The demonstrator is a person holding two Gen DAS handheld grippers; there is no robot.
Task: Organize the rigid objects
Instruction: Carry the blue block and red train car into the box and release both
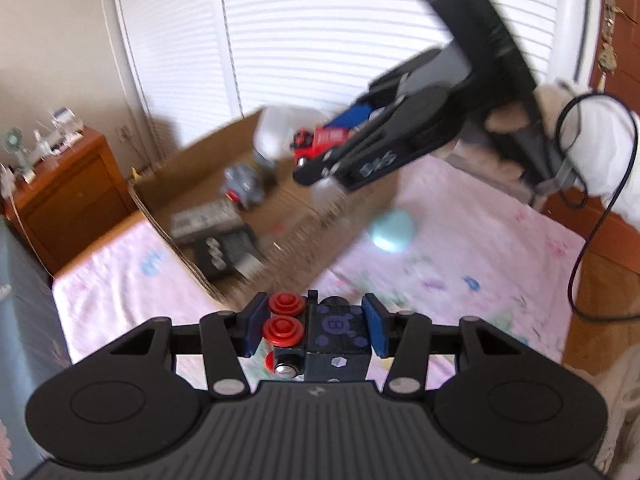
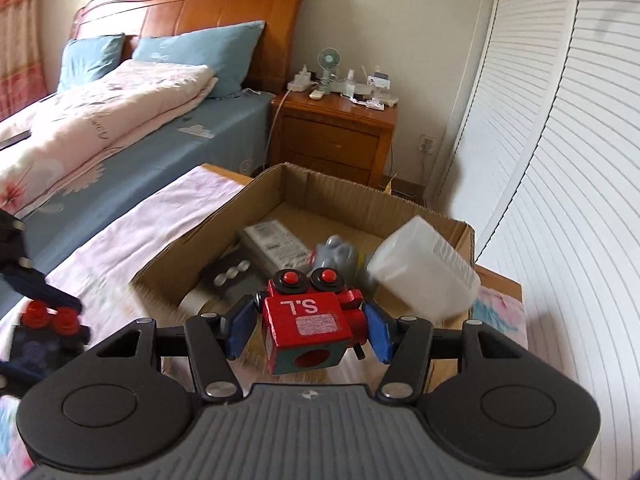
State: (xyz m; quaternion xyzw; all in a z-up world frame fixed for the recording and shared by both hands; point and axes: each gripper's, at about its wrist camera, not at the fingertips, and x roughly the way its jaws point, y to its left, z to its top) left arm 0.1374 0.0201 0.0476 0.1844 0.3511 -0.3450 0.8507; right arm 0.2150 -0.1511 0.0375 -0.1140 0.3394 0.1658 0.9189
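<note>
My left gripper point(image 1: 316, 328) is shut on a black toy block point(image 1: 338, 340) with red knobs, held above the pink sheet. The same block point(image 2: 44, 340) shows at the left edge of the right wrist view. My right gripper point(image 2: 306, 330) is shut on a red toy block point(image 2: 310, 326) marked "S.L" with two red knobs, at the near rim of an open cardboard box point(image 2: 328, 190). In the left wrist view the right gripper point(image 1: 320, 160) carries the red block point(image 1: 320, 142) over the box point(image 1: 192, 168). Inside lie a grey figure point(image 2: 336, 256), a white jug point(image 2: 424, 268) and a remote-like slab point(image 2: 276, 242).
The box sits on a pink sheet point(image 1: 460, 248). A pale blue round object point(image 1: 390, 232) lies on the sheet beside the box. A wooden nightstand point(image 2: 336, 132) with small items and a bed point(image 2: 120, 120) stand behind. White slatted doors point(image 2: 560, 160) run along the right.
</note>
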